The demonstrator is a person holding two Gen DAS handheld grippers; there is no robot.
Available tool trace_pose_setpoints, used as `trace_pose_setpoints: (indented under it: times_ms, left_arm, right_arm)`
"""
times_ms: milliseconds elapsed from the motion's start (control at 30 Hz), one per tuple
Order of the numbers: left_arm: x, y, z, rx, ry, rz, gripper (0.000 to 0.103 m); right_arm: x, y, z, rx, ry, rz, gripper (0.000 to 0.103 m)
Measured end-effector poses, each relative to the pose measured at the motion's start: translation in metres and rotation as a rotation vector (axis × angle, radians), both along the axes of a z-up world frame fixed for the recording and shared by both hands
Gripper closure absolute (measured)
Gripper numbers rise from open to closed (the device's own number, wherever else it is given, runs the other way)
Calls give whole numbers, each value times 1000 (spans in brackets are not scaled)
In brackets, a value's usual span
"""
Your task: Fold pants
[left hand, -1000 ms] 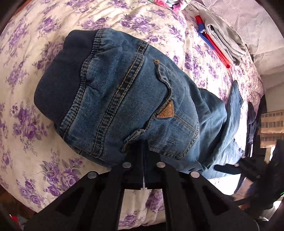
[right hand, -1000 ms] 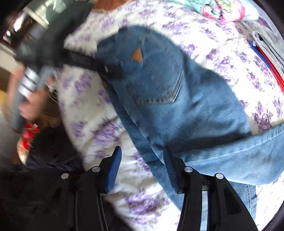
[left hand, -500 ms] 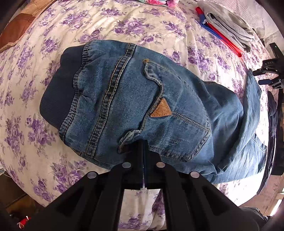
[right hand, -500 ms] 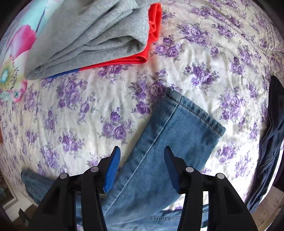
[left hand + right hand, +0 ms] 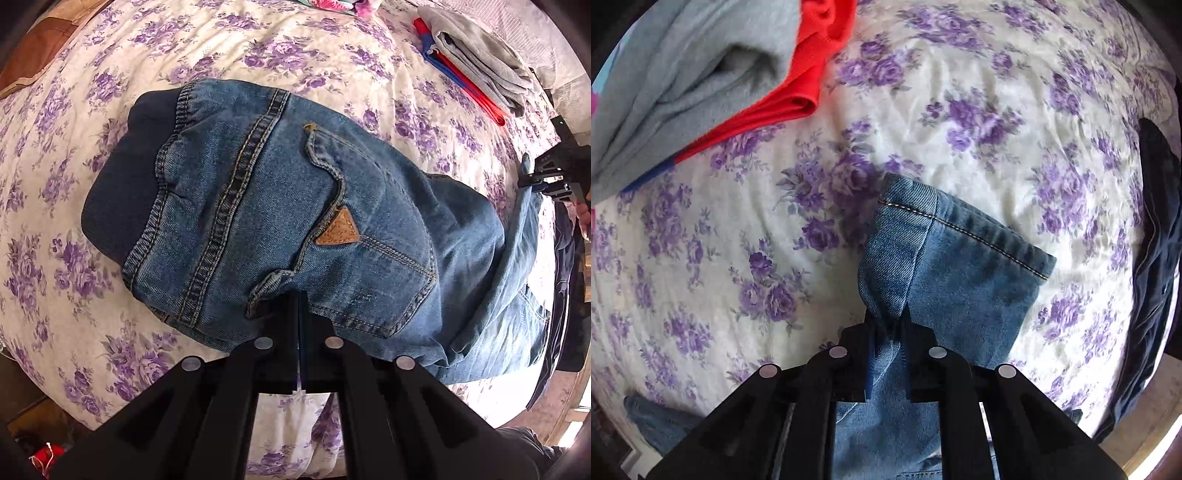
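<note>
Your left gripper (image 5: 299,295) is clenched on the jeans (image 5: 295,221) at the seat, your right gripper (image 5: 888,321) on the bunched leg cuff (image 5: 960,236), garment flat on the floral bedspread (image 5: 960,110); an uneven pinch risks a skewed fold.
</note>
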State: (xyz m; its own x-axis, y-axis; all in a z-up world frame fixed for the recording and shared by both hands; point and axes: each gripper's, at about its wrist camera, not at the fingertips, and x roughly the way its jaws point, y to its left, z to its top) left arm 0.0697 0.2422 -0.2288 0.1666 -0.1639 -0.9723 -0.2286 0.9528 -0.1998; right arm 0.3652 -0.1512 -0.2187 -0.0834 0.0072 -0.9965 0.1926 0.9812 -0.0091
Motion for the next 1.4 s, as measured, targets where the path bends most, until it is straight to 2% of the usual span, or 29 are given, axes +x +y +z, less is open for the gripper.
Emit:
trace_pose_setpoints:
  times_ms: [100, 200, 333, 500, 600, 700, 767, 900, 967, 1067, 1167, 1233, 1300, 1333, 1367, 1400]
  left_arm:
    - [-1, 0, 1, 14, 6, -13, 102]
    - [4, -5, 0, 28, 14, -32, 102]
    - [8, -6, 0, 25, 26, -47, 102]
    - [14, -6, -2, 18, 47, -72, 101]
    - [17, -11, -3, 47, 53, -106, 101]
    - [19, -23, -3, 110, 52, -165, 101]
    - [21, -31, -3, 156, 59, -214, 101]
    - [25, -39, 9, 189, 96, -215, 102]
    - [24, -44, 22, 235, 81, -220, 102]
    - [22, -56, 45, 157, 25, -239, 102]
    - [24, -82, 56, 77, -25, -295, 102]
    - [28, -107, 44, 50, -16, -352, 102]
    - [34, -133, 19, 32, 31, -395, 102]
    - [34, -144, 4, 3, 63, -402, 102]
    - [35, -151, -12, -19, 100, -401, 102]
    - [32, -154, -26, -20, 132, -396, 102]
  right_arm:
    - [-19, -27, 29, 70, -64, -13, 91]
    - [-55, -69, 66, 141, -156, -43, 91]
    - [-134, -130, 107, 238, -275, -116, 91]
    - [-249, -141, 70, 334, -336, -267, 92]
    - [-302, -151, 16, 353, -317, -370, 92]
    - [-334, -156, -55, 369, -244, -461, 92]
    - [-348, -160, -79, 427, -251, -532, 92]
    - [-354, -158, -53, 426, -313, -517, 92]
    - [-359, -157, -40, 449, -326, -514, 92]
    - [-368, -153, -33, 440, -314, -497, 92]
    - [-373, -149, -51, 411, -271, -497, 91]
    - [-372, -148, -70, 403, -234, -508, 89]
    - [-371, -148, -79, 403, -197, -511, 86]
    - [-370, -147, -75, 392, -171, -497, 75]
    - [-369, -144, -69, 350, -125, -460, 57]
    - [-368, -140, -59, 292, -99, -406, 54]
